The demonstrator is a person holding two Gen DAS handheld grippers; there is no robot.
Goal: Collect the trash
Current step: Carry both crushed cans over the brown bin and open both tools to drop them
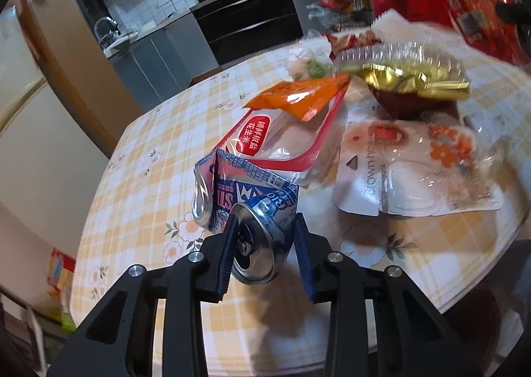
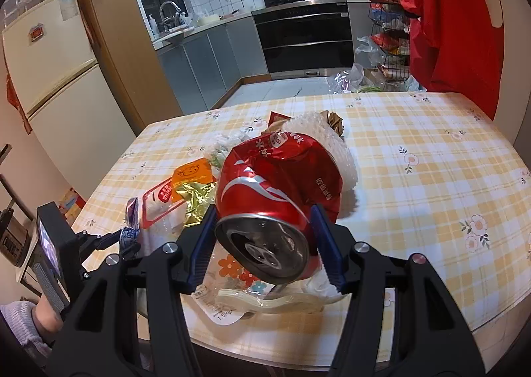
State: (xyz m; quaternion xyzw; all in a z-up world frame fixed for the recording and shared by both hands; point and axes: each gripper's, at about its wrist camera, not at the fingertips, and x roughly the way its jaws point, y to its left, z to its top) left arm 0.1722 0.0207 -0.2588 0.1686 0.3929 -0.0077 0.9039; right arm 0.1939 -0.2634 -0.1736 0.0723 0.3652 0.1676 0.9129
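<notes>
My left gripper (image 1: 265, 221) is shut on a crushed blue and white can (image 1: 259, 231), held just above the table's near edge. My right gripper (image 2: 265, 211) is shut on a crushed red cola can (image 2: 275, 191), held above the trash pile. The pile lies on the yellow checked tablecloth (image 1: 156, 151): a red-rimmed peanut bag (image 1: 285, 134), an orange wrapper (image 1: 298, 94), a gold wrapper (image 1: 415, 78), a clear blister pack (image 1: 415, 174) and white foam netting (image 2: 335, 144). The left gripper with its can also shows in the right wrist view (image 2: 129, 237).
The table's curved front edge (image 2: 298, 353) is close below both grippers. Behind the table are a fridge (image 2: 56, 78), a kitchen counter with sink (image 2: 179, 35), a black oven (image 2: 305, 41), a wire rack of goods (image 2: 388, 31) and red cloth (image 2: 451, 18).
</notes>
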